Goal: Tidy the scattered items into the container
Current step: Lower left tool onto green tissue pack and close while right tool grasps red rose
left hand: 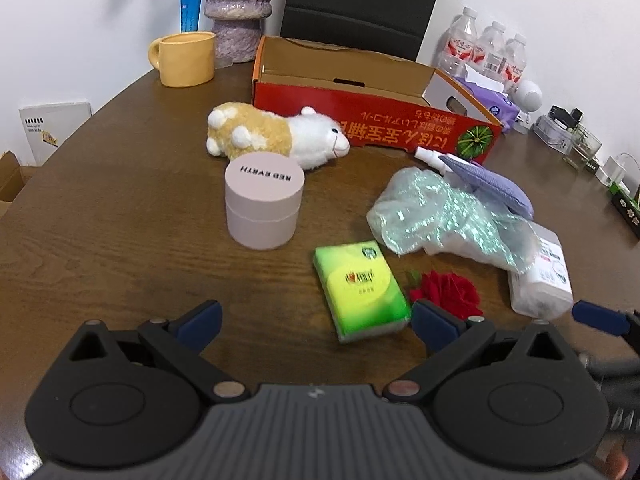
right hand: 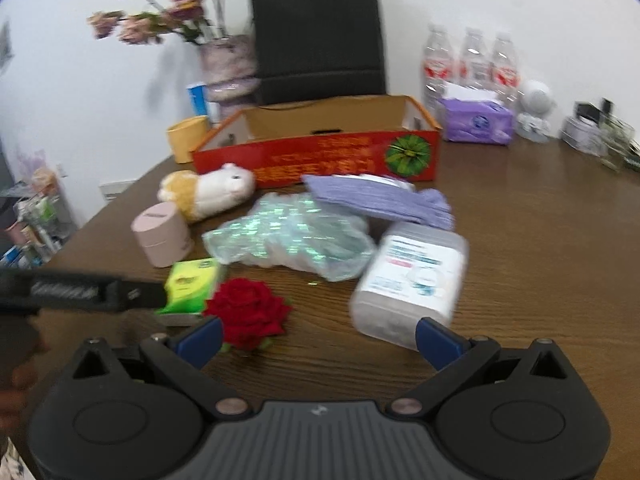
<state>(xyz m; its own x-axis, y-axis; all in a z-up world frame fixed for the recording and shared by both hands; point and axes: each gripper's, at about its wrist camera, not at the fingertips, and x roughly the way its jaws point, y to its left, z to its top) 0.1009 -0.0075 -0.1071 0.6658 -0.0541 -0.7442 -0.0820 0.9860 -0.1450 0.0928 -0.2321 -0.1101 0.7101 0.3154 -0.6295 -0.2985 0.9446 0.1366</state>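
The open red cardboard box [left hand: 360, 116] [right hand: 320, 156] stands at the back of the table. In front of it lie a plush sheep [left hand: 276, 134] [right hand: 208, 194], a pink round jar [left hand: 262, 204] [right hand: 162, 238], a green tissue pack [left hand: 360, 288] [right hand: 192, 284], a red rose [left hand: 450, 294] [right hand: 248, 312], a shiny crumpled bag [left hand: 436, 216] [right hand: 292, 240], a purple cloth [left hand: 492, 186] [right hand: 380, 198] and a white plastic box [left hand: 542, 280] [right hand: 412, 276]. My left gripper [left hand: 316, 324] is open just short of the tissue pack. My right gripper [right hand: 320, 340] is open, between the rose and the white box.
A yellow mug [left hand: 186, 58], a vase [left hand: 240, 8], water bottles [left hand: 486, 50], a purple wipes pack [right hand: 476, 122] and small clutter stand along the back and right edge. A black chair [right hand: 320, 40] is behind the box. The left gripper's arm [right hand: 80, 290] reaches in from the left.
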